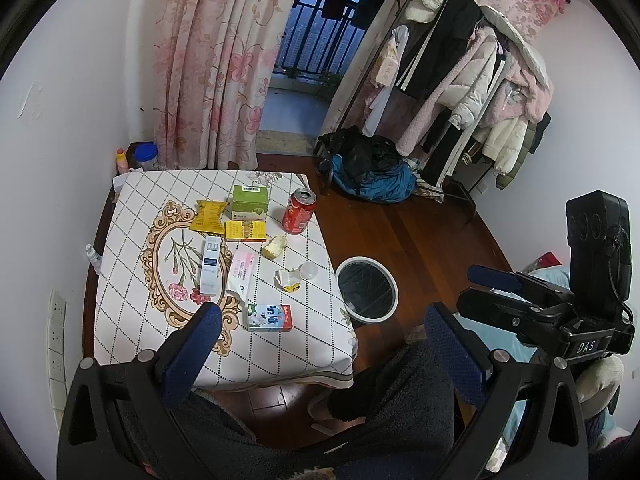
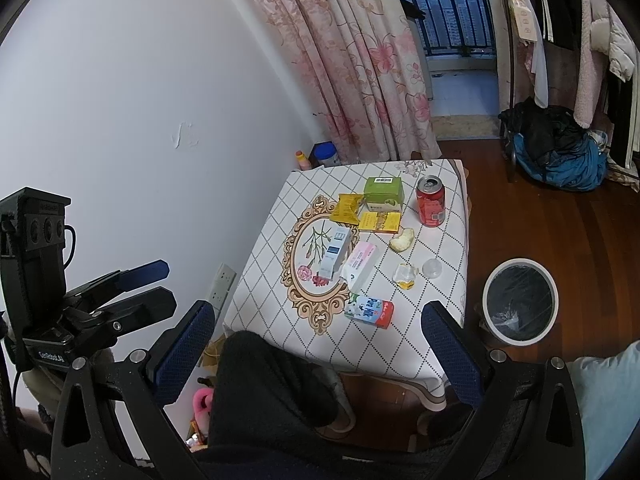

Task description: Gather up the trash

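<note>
- Here the small table (image 1: 280, 360) has a white cloth with a diamond grid and an oval flower frame, and it stands by a white wall.
- On the cloth lies the trash: a red soda can (image 1: 299, 212) upright at the far right edge, a green box (image 1: 247, 203), a yellow wrapper (image 1: 208, 216), a yellow flat box (image 1: 245, 232), a blue-white carton (image 1: 211, 266), a pink-white box (image 1: 241, 272), a piece of peel (image 1: 274, 247), a crumpled wrapper (image 1: 288, 279), a clear small cup (image 1: 308, 270) and a Pure Milk carton (image 1: 269, 317) nearest to the person.
- The round bin (image 1: 367, 289) with a dark liner stands on the brown wood floor, just beside the table's right side.
- Behind are a pink flower curtain (image 1: 212, 60), an open balcony door and a clothes rack (image 1: 460, 92).
- The left gripper (image 1: 324, 340) has its fingers apart and holds nothing; it hangs over the near table edge.
- The right gripper (image 2: 320, 340) is also spread wide and empty, above a dark trouser knee.
</note>
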The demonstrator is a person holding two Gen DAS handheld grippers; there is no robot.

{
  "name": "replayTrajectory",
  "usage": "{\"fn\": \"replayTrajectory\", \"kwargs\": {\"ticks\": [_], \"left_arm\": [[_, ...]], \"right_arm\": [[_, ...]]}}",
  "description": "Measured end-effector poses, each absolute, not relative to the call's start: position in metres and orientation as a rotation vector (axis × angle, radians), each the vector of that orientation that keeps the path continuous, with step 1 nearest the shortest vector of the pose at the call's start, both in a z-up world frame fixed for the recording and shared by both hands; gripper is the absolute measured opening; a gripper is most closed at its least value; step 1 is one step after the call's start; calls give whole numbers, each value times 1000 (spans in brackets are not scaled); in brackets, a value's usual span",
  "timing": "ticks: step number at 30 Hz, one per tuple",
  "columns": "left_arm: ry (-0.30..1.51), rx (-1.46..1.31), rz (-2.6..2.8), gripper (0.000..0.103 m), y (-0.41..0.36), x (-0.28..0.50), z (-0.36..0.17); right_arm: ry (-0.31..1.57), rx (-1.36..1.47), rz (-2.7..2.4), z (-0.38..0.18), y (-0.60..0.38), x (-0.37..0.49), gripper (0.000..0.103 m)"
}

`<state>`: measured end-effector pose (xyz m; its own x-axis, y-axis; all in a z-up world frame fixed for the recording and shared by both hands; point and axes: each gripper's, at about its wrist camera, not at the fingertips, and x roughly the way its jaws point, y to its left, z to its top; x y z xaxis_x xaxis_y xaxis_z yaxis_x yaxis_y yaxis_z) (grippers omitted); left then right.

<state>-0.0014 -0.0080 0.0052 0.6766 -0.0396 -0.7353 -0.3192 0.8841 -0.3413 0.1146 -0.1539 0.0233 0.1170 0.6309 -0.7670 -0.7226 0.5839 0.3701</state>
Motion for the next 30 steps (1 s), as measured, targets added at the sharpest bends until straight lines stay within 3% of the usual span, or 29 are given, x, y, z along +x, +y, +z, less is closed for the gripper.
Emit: {"fn": "replayTrajectory", "kwargs": {"ticks": [10,23,25,30], "left_arm": [[850,-387,388,103,7,20,-23],[1187,-383,641,103,117,119,-219],[1235,-392,632,103,127,131,-238],[1319,-407,563,102,148,173,-285]], "right_arm": [[1099,-43,896,1,-155,135,103],[1430,-99,531,-236,-86,258,102],[1464,-96,497,-264,-78,277,98],[1541,-75,453,-311,-59,308,76]]}}
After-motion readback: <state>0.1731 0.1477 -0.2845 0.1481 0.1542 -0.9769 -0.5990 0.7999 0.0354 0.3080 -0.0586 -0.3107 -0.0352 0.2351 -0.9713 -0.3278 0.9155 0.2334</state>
